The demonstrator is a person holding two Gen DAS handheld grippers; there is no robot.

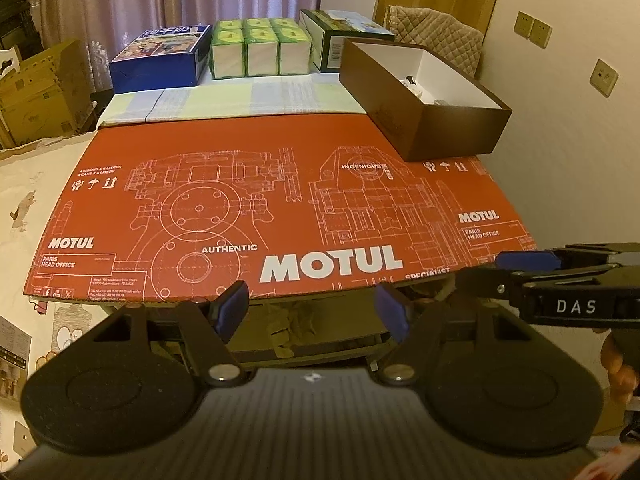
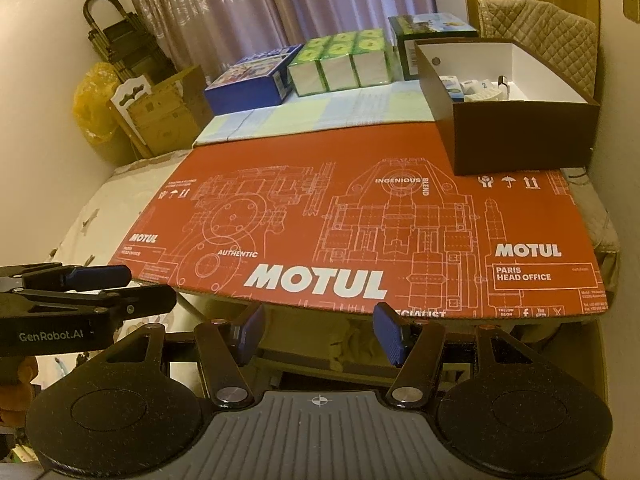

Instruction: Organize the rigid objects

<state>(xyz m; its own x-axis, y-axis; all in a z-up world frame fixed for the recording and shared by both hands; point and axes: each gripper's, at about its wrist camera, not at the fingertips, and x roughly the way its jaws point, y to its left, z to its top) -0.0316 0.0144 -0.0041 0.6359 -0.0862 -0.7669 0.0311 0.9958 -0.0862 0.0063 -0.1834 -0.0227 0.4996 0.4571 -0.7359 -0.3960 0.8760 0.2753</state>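
A brown open box [image 1: 424, 120] with a white inside stands at the back right of the red MOTUL cardboard sheet [image 1: 256, 200]; it also shows in the right wrist view [image 2: 516, 140]. Several small white items [image 2: 480, 90] lie inside it. My left gripper [image 1: 314, 308] is open and empty, just off the sheet's near edge. My right gripper [image 2: 318, 332] is open and empty, also at the near edge. Each gripper shows in the other's view: the right gripper [image 1: 524, 260] at the right, the left gripper [image 2: 100, 276] at the left.
Behind the sheet lie a blue box [image 1: 160, 58], a pack of green tissue packets [image 1: 260, 46] and a dark green box [image 1: 340, 36] on a checked cloth [image 1: 224, 98]. A quilted chair back [image 1: 436, 32] stands by the wall. Cardboard boxes [image 1: 40, 92] stand at the left.
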